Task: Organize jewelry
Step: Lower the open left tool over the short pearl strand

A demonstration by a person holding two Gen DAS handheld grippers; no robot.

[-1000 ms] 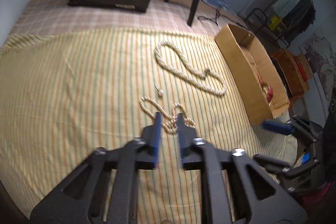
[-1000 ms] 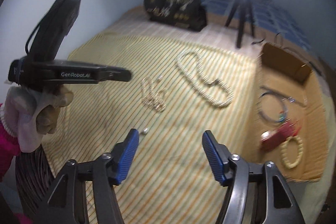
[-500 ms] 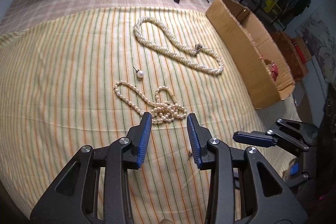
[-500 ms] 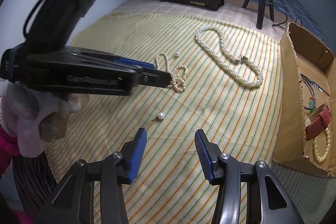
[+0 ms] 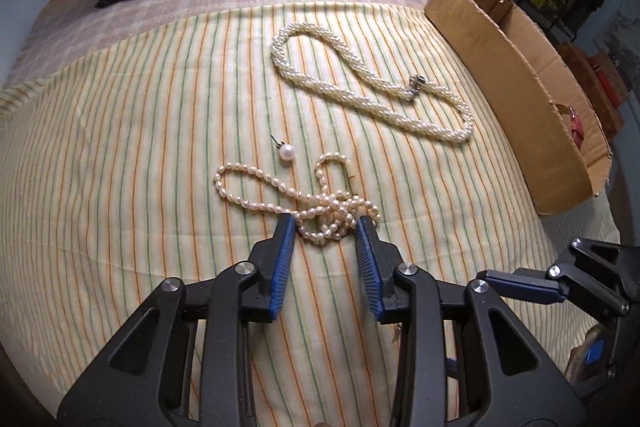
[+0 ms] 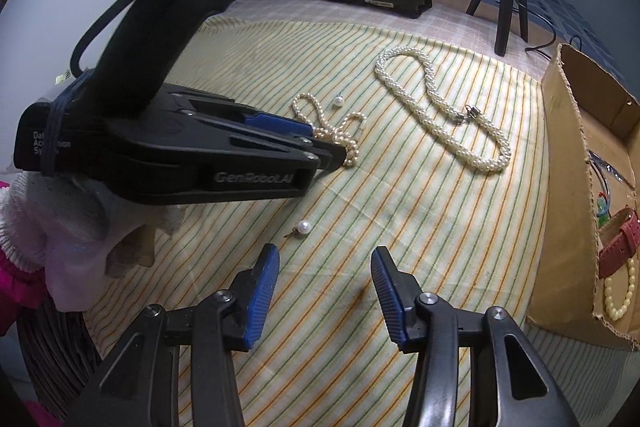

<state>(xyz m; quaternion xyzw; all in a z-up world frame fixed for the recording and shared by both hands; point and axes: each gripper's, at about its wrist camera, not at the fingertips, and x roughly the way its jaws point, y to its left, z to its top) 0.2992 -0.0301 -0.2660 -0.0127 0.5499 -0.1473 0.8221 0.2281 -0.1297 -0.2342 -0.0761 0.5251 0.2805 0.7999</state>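
Striped cloth (image 5: 120, 131): carries all loose jewelry.
Left gripper (image 5: 326, 227): jaws spread, straddling the tangled thin strand (image 5: 320, 211).
Right gripper (image 6: 325, 259): jaws spread, low over cloth, near one earring (image 6: 304, 227).
Other earring (image 5: 286, 151): just beside the strand.
Thick necklace (image 5: 372, 83): between strand and box (image 5: 516, 83).

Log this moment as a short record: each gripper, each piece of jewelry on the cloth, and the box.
left gripper: open, jaws either side of the tangled thin pearl strand
right gripper: open, empty, just short of a loose pearl stud
second pearl stud: beside the thin strand
thick pearl necklace: laid out on the striped cloth, clasp visible
cardboard box: holds a red strap and a bead bracelet
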